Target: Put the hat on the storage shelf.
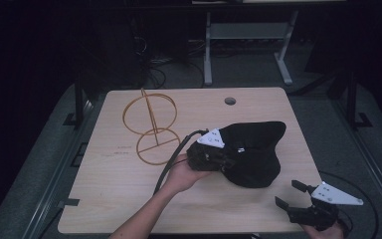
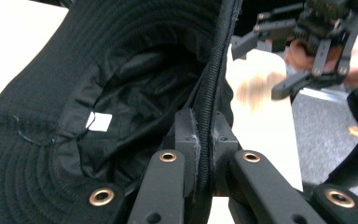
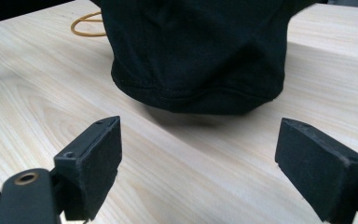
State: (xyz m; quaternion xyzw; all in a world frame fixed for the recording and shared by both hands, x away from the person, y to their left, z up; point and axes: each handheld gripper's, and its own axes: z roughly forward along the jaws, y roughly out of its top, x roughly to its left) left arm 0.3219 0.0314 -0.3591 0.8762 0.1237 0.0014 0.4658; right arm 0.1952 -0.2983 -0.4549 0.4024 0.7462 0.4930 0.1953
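Two grippers work over a pale wood-grain desk (image 1: pixel 129 209) with rounded corners and a round cable hole near its far edge. Largest item on it: a black fabric bucket hat (image 1: pixel 256 152), soft and crumpled, right of centre and nearer the right edge, partly lifted off the surface. Rows of concentric stitching ring the brim; the lining is smooth and carries a small white label. A gold wire stand (image 1: pixel 151 127), built from two thin hoops joined by a straight rod, rests toward the far-left corner, apart from the hat. The left gripper (image 2: pixel 204 154) has its black jaws clamped together on the hat's corded brim edge. The right gripper (image 1: pixel 292 195) hovers at the near-right corner, jaws wide apart with flat matte pads (image 3: pixel 103 158), nothing between them.
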